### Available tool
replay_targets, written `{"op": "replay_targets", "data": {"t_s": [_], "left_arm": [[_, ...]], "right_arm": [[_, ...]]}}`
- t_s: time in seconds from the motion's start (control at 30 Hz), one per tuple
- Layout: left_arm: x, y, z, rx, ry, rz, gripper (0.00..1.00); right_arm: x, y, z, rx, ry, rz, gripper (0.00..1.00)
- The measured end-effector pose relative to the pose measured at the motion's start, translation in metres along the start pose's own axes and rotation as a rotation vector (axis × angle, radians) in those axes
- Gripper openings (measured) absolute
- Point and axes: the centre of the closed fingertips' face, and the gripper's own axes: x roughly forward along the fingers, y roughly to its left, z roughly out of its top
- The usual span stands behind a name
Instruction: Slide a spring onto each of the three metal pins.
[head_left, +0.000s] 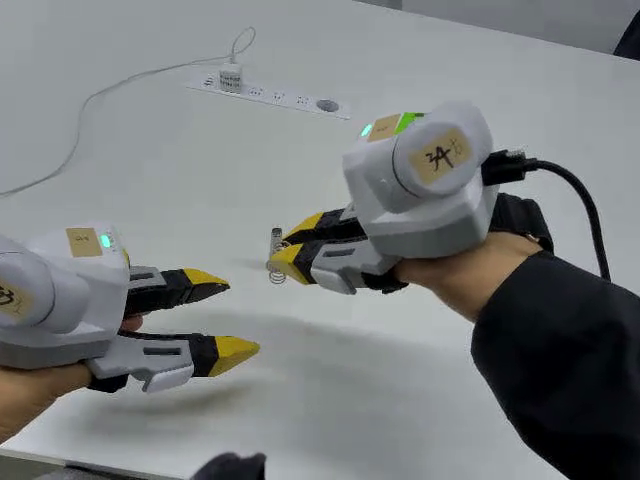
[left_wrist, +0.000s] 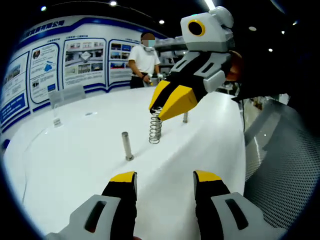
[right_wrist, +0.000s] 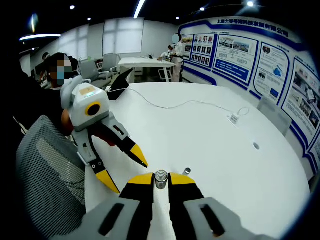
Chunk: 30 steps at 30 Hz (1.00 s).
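We pinch the top of the silver coiled metal spring (left_wrist: 155, 129) in the right hand-held gripper (right_wrist: 160, 178), its base on the white desk (left_wrist: 75, 165) beside a bare steel pin (left_wrist: 127, 145), while the left hand-held gripper (left_wrist: 165, 176) gapes empty.

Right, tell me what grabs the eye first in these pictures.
The right gripper has its yellow-tipped tongs shut on the top of a coiled silver wire spring standing on the white table. Beside it a short bare metal pin stands upright, and the left gripper hovers nearby, tongs open.
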Motion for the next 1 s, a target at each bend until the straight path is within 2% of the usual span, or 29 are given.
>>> {"op": "replay_targets", "data": {"t_s": [0.23, 0.47, 0.7, 1.0], "left_arm": [[-0.008, -0.001, 0.004, -0.017, -0.02, 0.022, 0.5], [-0.011, -0.001, 0.007, -0.031, -0.035, 0.036, 0.52], [-0.014, -0.002, 0.006, -0.036, -0.038, 0.041, 0.52], [-0.014, -0.001, 0.005, -0.039, -0.038, 0.045, 0.52]], "right_arm": [[-0.004, -0.023, 0.01, 0.023, -0.026, -0.049, 0.12], [0.002, -0.039, 0.019, 0.036, -0.038, -0.079, 0.12], [0.014, -0.048, 0.023, 0.049, -0.04, -0.08, 0.12], [0.025, -0.047, 0.012, 0.065, -0.001, -0.069, 0.12]]}}
